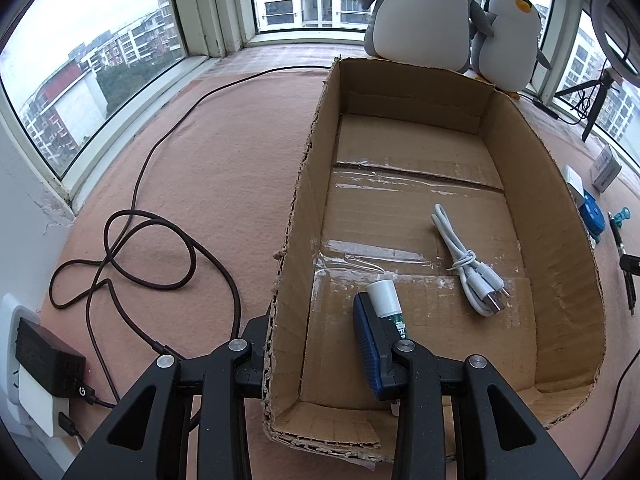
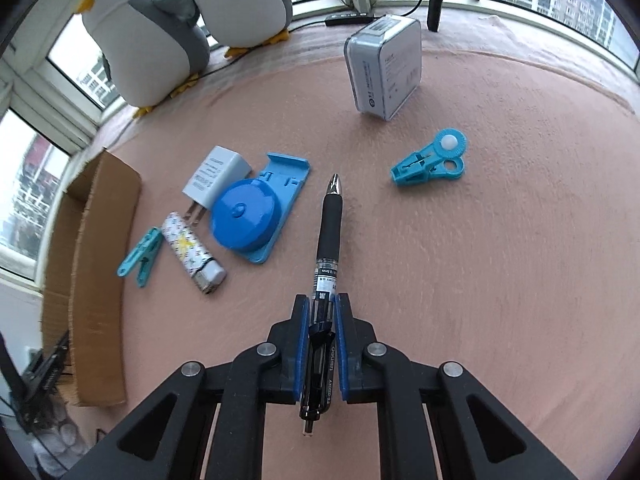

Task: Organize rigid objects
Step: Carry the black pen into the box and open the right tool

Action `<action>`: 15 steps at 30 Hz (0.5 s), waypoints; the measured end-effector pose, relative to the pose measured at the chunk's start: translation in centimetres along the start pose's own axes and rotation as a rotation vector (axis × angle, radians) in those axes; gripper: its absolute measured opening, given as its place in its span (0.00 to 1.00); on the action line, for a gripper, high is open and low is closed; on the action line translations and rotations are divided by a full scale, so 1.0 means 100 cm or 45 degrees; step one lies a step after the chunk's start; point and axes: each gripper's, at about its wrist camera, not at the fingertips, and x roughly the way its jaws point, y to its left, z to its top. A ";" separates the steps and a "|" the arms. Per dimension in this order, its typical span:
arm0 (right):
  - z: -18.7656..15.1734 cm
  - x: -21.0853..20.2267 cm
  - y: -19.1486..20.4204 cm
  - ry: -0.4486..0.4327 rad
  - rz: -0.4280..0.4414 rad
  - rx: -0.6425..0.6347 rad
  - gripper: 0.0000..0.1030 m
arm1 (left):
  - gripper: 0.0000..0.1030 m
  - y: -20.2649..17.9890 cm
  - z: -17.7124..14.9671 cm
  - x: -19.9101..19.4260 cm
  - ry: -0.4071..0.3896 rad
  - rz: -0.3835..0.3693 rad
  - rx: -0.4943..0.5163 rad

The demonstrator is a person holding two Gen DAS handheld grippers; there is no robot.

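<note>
My right gripper (image 2: pixel 323 300) is shut on a black pen (image 2: pixel 330 224), whose silver tip points away over the pink mat. My left gripper (image 1: pixel 312 312) straddles the near left wall of the cardboard box (image 1: pixel 560 220). Its left finger is outside, hidden behind the wall. Its blue-padded right finger (image 1: pixel 370 344) is inside, and a strip of box floor shows between pad and wall. A white-capped tube (image 1: pixel 384 298) lies under that finger, and a white USB cable (image 1: pixel 468 268) lies on the box floor. The box's right wall (image 2: pixel 96 260) appears at the left of the right wrist view.
On the mat lie a white charger plug (image 2: pixel 218 178), a blue round case on a blue holder (image 2: pixel 244 220), a patterned lighter (image 2: pixel 188 252), a teal clip (image 2: pixel 140 256), a blue clip (image 2: pixel 436 160) and a grey carton (image 2: pixel 384 68). Plush penguins (image 2: pixel 144 40) stand by the window. A dark cord (image 1: pixel 160 240) loops left of the box.
</note>
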 end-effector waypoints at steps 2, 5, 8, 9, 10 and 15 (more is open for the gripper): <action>-0.002 -0.008 0.003 -0.020 0.023 -0.003 0.11 | 0.35 -0.001 0.000 0.000 -0.003 0.005 0.002; -0.002 -0.022 0.013 -0.048 0.067 -0.022 0.11 | 0.35 -0.001 -0.001 0.001 -0.005 0.010 0.002; 0.002 -0.038 0.034 -0.089 0.112 -0.066 0.11 | 0.35 -0.002 -0.002 0.001 -0.007 0.015 0.002; 0.004 -0.043 0.042 -0.100 0.132 -0.083 0.11 | 0.35 -0.002 -0.002 0.001 -0.008 0.016 0.002; 0.007 -0.047 0.052 -0.109 0.156 -0.105 0.11 | 0.35 -0.002 -0.002 0.001 -0.010 0.016 0.002; 0.014 -0.058 0.102 -0.132 0.258 -0.202 0.11 | 0.35 -0.001 -0.002 0.001 -0.011 0.017 0.000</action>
